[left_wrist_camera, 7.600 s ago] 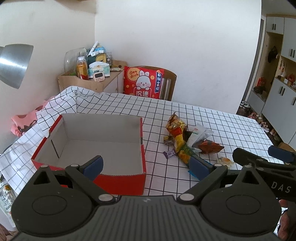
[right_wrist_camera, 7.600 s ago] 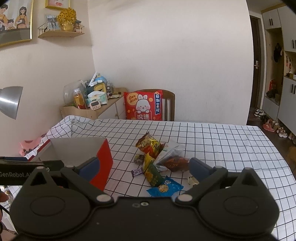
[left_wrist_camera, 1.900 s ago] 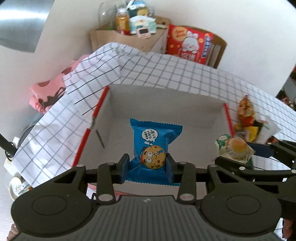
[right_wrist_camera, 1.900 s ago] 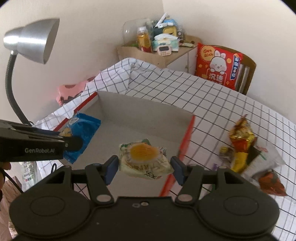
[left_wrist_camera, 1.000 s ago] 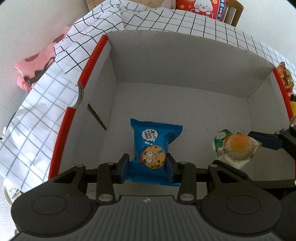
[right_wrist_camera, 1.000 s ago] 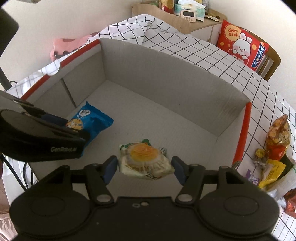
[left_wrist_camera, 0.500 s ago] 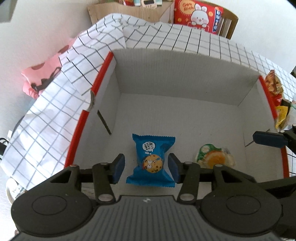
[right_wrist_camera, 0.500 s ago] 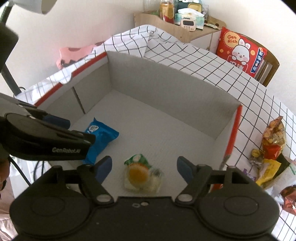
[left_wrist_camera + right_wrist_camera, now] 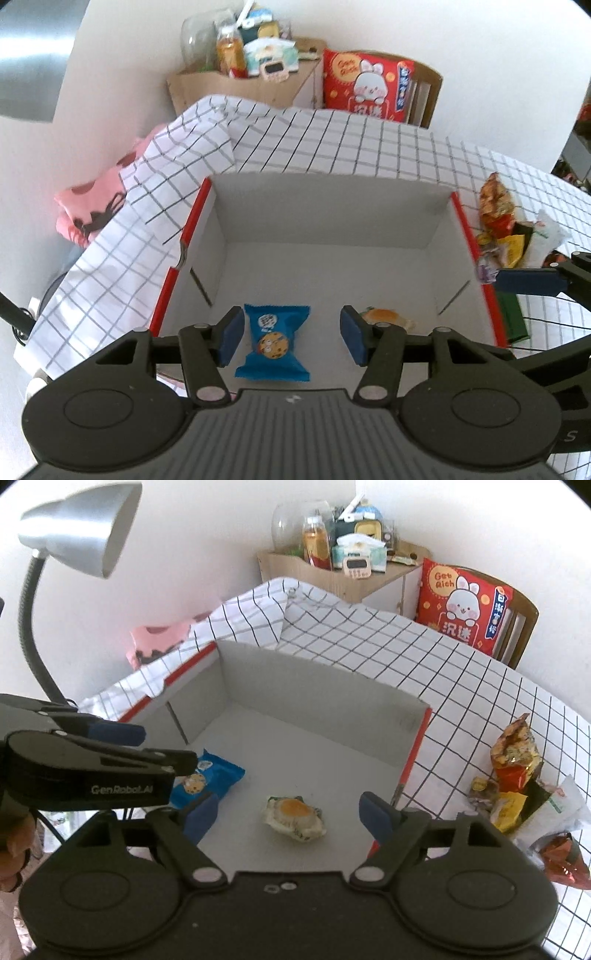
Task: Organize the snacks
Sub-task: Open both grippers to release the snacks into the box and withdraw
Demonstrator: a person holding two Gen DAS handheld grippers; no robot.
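Note:
A red cardboard box (image 9: 190, 218) with a grey inside stands on the checked tablecloth. On its floor lie a blue cookie packet (image 9: 274, 339) and a pale packet with an orange-yellow centre (image 9: 294, 816). My left gripper (image 9: 291, 339) hangs above the blue packet, its jaws opening, the pads clear of the wrapper. Over the pale packet my right gripper (image 9: 290, 818) is likewise opening and empty. The pale packet (image 9: 384, 317) is partly hidden behind the left gripper's right finger. A heap of loose snacks (image 9: 517, 790) lies on the cloth right of the box.
A grey desk lamp (image 9: 77, 528) leans in from the left. A wooden cabinet (image 9: 332, 572) with bottles and clutter stands behind the table. A red rabbit-print bag (image 9: 465, 605) leans on a chair. Pink cloth (image 9: 88, 206) lies left of the table.
Both grippers let go of their packets, which now lie on the box floor. Both grippers rose and drew back with jaws spreading wider.

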